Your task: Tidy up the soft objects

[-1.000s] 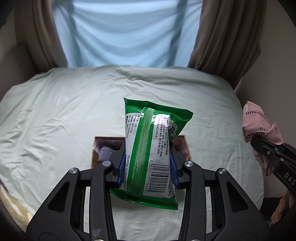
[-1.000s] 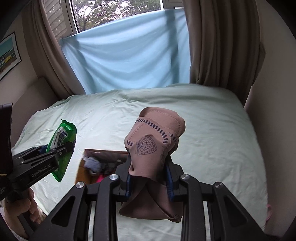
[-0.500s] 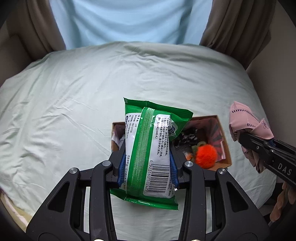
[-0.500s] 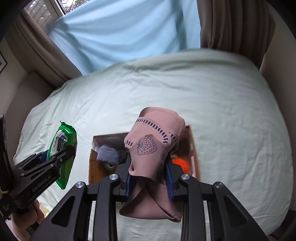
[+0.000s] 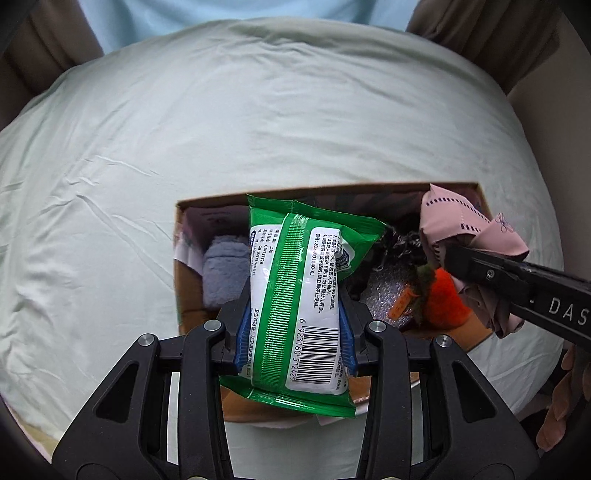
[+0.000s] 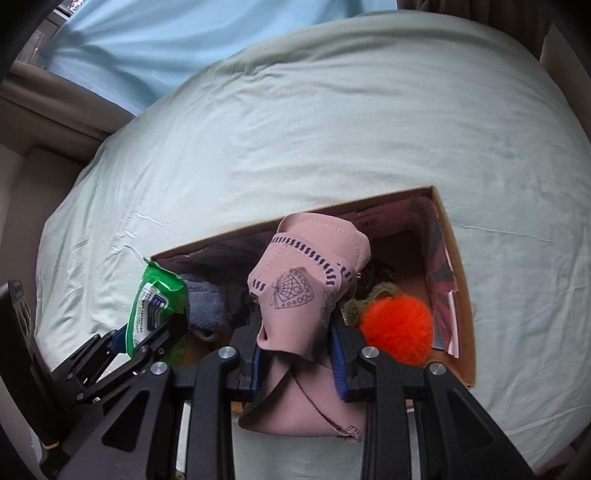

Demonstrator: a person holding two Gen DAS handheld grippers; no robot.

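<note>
My left gripper (image 5: 295, 332) is shut on a green and white wipes pack (image 5: 299, 295) and holds it upright over the left half of an open cardboard box (image 5: 207, 201). My right gripper (image 6: 299, 339) is shut on a pink patterned cloth (image 6: 303, 280) and holds it over the middle of the same box (image 6: 458, 266). The pink cloth also shows in the left wrist view (image 5: 461, 225), and the wipes pack in the right wrist view (image 6: 155, 299). The box holds a grey-blue fluffy item (image 5: 223, 266), an orange furry ball (image 6: 397, 325) and a silvery bubble-wrap piece (image 5: 388, 291).
The box sits on a bed with a pale green sheet (image 5: 258, 110). Brown curtains (image 5: 498, 33) and a light blue drape (image 6: 166, 40) hang behind the bed. A wall (image 5: 554, 92) runs along the bed's right side.
Both grippers have tilted down and moved closer over the box, which now fills more of each view. The wipes pack and pink cloth stay gripped.
</note>
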